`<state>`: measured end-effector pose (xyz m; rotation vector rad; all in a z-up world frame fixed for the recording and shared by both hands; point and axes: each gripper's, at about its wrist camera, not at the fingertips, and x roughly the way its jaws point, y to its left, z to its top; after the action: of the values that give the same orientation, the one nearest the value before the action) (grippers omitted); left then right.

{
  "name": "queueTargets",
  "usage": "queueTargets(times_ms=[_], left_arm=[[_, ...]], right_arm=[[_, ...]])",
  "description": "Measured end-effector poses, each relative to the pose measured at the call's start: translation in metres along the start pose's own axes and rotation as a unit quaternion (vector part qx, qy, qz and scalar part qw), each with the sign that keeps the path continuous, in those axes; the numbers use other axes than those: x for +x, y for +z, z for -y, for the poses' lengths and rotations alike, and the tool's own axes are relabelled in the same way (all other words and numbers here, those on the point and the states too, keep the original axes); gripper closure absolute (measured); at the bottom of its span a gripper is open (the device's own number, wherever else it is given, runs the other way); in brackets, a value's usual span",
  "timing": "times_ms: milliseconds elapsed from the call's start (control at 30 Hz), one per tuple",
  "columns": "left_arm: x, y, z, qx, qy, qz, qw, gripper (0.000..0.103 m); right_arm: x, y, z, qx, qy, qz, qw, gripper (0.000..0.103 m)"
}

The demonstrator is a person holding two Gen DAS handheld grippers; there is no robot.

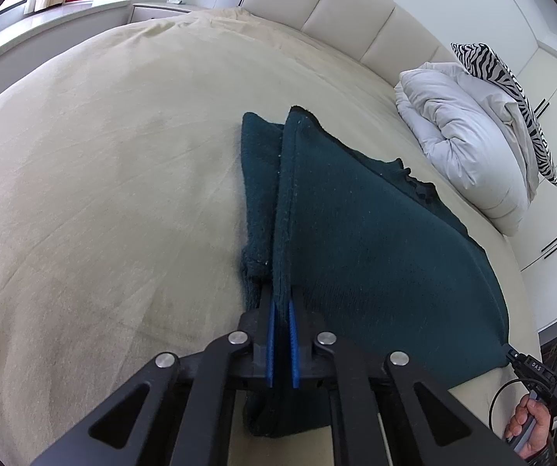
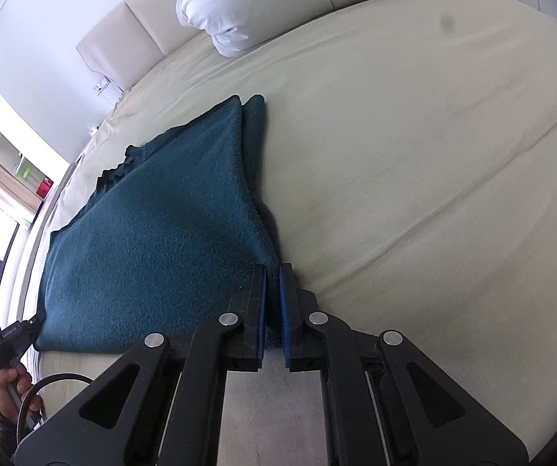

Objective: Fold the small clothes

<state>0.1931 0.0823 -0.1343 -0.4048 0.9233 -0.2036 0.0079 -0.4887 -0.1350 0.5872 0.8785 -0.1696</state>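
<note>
A dark teal knitted garment (image 1: 375, 233) lies on the cream bed sheet (image 1: 103, 174), its near edge raised into a ridge. My left gripper (image 1: 281, 303) is shut on the garment's left near corner, with the cloth pinched between the blue pads (image 1: 293, 341). In the right wrist view the same teal garment (image 2: 154, 240) spreads to the left, and my right gripper (image 2: 273, 272) is shut on its right near corner. The far edge of the garment rests flat on the bed, with a ruffled trim (image 1: 418, 182) showing.
A folded white duvet (image 1: 468, 139) and a zebra-print pillow (image 1: 511, 89) sit at the head of the bed by the padded headboard (image 1: 336, 7). The person's hands (image 1: 530, 427) hold the grippers' handles at the bed's edge. A window and shelves (image 2: 2, 178) stand to the side.
</note>
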Motion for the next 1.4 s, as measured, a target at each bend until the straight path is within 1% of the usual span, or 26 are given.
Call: queueTargets(times_ms=[100, 300, 400, 633, 667, 767, 800, 833, 867, 900, 933, 967, 1000, 1033, 1067, 1133, 1200, 1267, 1333, 1400], left_arm=[[-0.002, -0.004, 0.000, 0.002, 0.003, 0.005, 1.0000, 0.096], [-0.006, -0.011, -0.005, -0.017, -0.006, 0.014, 0.9998, 0.097], [-0.010, -0.015, -0.002, -0.014, -0.001, 0.018, 0.9997, 0.097], [-0.007, -0.014, -0.005, -0.017, -0.004, 0.013, 0.9998, 0.096], [-0.006, -0.014, -0.005, -0.019, -0.004, 0.012, 0.9998, 0.093], [-0.012, -0.011, -0.003, -0.019, 0.000, 0.004, 0.9998, 0.093], [-0.018, -0.010, 0.000, -0.016, 0.007, 0.006, 0.9998, 0.090], [-0.025, -0.008, 0.003, -0.014, 0.022, 0.014, 0.9995, 0.086], [-0.034, -0.005, 0.006, -0.010, 0.036, 0.031, 0.9988, 0.075], [-0.043, -0.001, 0.012, -0.001, 0.043, 0.052, 0.9977, 0.067], [-0.051, 0.004, 0.019, 0.012, 0.053, 0.071, 0.9960, 0.065], [-0.055, 0.010, 0.028, 0.029, 0.063, 0.084, 0.9940, 0.060], [-0.056, 0.017, 0.038, 0.047, 0.069, 0.095, 0.9920, 0.053], [-0.055, 0.024, 0.049, 0.064, 0.070, 0.104, 0.9901, 0.051], [-0.050, 0.030, 0.060, 0.080, 0.069, 0.112, 0.9881, 0.049], [-0.033, 0.046, 0.082, 0.114, 0.072, 0.126, 0.9828, 0.049], [-0.011, 0.059, 0.097, 0.138, 0.071, 0.130, 0.9793, 0.049], [0.015, 0.071, 0.108, 0.147, 0.069, 0.121, 0.9792, 0.049], [0.039, 0.077, 0.113, 0.149, 0.078, 0.107, 0.9800, 0.049], [0.060, 0.081, 0.109, 0.137, 0.083, 0.090, 0.9830, 0.049]], right_arm=[[0.001, 0.003, -0.003, -0.003, -0.005, -0.001, 1.000, 0.097], [0.008, 0.011, -0.013, -0.027, -0.021, -0.007, 0.999, 0.097], [0.007, 0.011, -0.011, -0.025, -0.018, -0.005, 1.000, 0.098], [0.008, 0.011, -0.011, -0.032, -0.020, -0.003, 0.999, 0.097], [0.007, 0.011, -0.011, -0.032, -0.019, -0.002, 0.999, 0.097], [0.005, 0.011, -0.011, -0.031, -0.019, 0.000, 0.999, 0.096], [0.003, 0.012, -0.010, -0.026, -0.022, -0.001, 0.999, 0.092], [0.000, 0.013, -0.009, -0.016, -0.026, -0.001, 1.000, 0.088], [-0.007, 0.015, -0.007, -0.004, -0.032, 0.006, 0.999, 0.079], [-0.015, 0.018, -0.006, 0.006, -0.041, 0.019, 0.999, 0.072], [-0.027, 0.021, -0.007, 0.014, -0.051, 0.046, 0.998, 0.059], [-0.038, 0.025, -0.011, 0.013, -0.052, 0.071, 0.996, 0.047], [-0.046, 0.028, -0.017, 0.008, -0.046, 0.091, 0.995, 0.041], [-0.051, 0.034, -0.026, -0.001, -0.030, 0.100, 0.995, 0.040], [-0.049, 0.040, -0.037, -0.012, -0.005, 0.096, 0.995, 0.040], [-0.034, 0.050, -0.065, -0.040, 0.052, 0.069, 0.995, 0.040], [-0.010, 0.058, -0.091, -0.055, 0.094, 0.042, 0.993, 0.040], [0.021, 0.065, -0.119, -0.065, 0.134, 0.011, 0.989, 0.040], [0.055, 0.072, -0.146, -0.072, 0.153, -0.014, 0.986, 0.040], [0.088, 0.077, -0.165, -0.060, 0.179, -0.045, 0.981, 0.040]])
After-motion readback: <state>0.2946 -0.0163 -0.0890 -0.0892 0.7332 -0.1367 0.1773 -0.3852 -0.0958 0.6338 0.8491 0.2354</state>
